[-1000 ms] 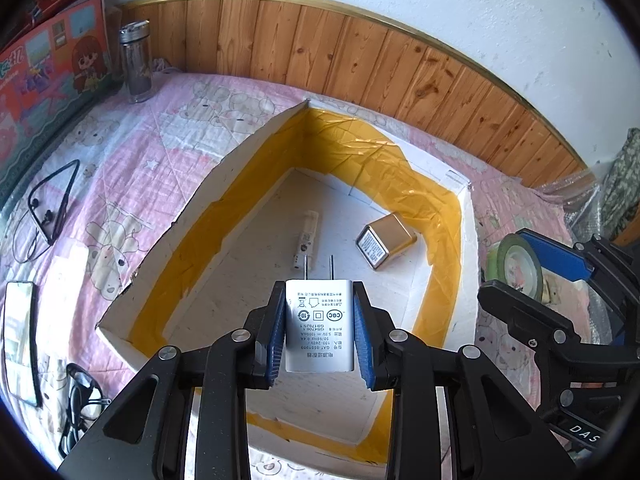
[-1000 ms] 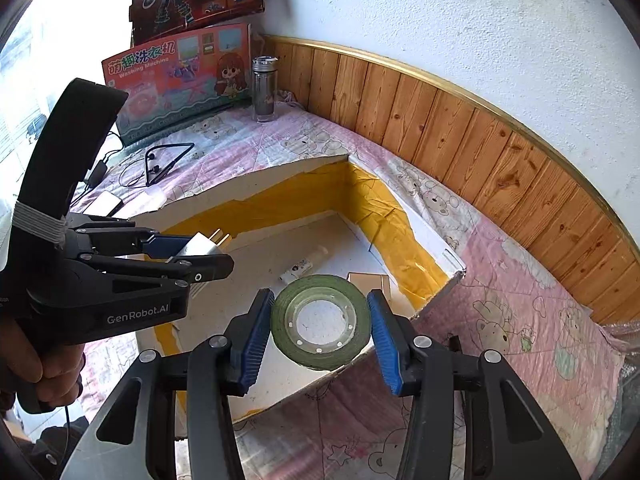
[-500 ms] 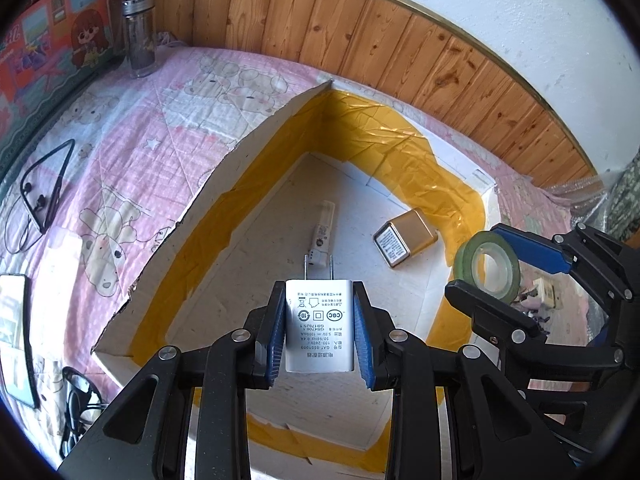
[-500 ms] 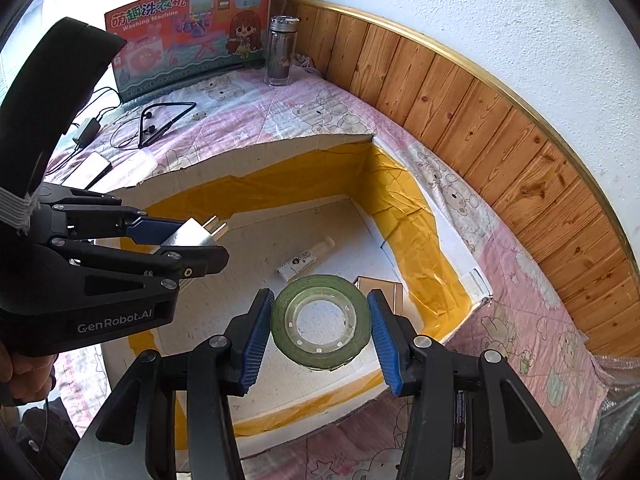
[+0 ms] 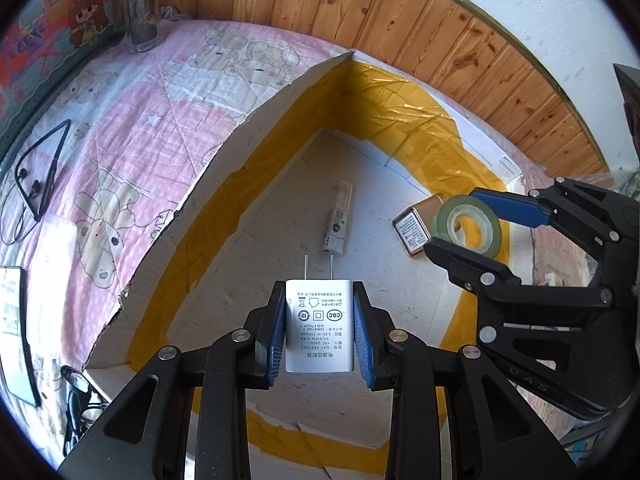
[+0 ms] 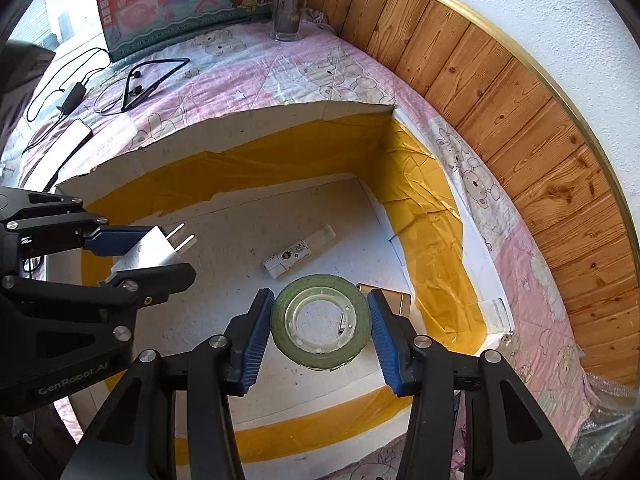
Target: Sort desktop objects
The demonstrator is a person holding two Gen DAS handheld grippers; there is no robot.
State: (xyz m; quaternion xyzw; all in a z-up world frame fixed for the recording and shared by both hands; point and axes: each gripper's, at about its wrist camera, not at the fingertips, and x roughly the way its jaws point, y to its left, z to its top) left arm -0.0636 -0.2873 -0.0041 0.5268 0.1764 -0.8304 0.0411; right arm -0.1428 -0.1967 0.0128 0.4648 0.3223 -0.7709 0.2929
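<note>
My left gripper [image 5: 319, 326] is shut on a white plug charger [image 5: 319, 324], prongs pointing forward, above the open white box [image 5: 208, 184] lined with yellow tape. In the right wrist view the left gripper [image 6: 148, 252] and the charger [image 6: 154, 250] sit at the left. My right gripper [image 6: 320, 328] is shut on a green tape roll [image 6: 320, 326], held over the box's right part; the roll [image 5: 466, 226] also shows at the right of the left wrist view. On the box floor lie a small white tube [image 5: 338, 224] and a gold tin [image 5: 414, 226].
The box stands on a pink bear-print cloth [image 5: 132, 120] against a wooden wall panel [image 5: 440, 40]. On the cloth lie neckband earphones [image 6: 154, 78], a phone [image 5: 14, 332], cables [image 6: 60, 92], a glass bottle [image 6: 290, 2] and a toy washing-machine carton [image 6: 188, 0].
Both grippers have come lower and further over the box, which looms larger. The right gripper with the tape roll has swung inward above the gold tin. Both grips are unchanged.
</note>
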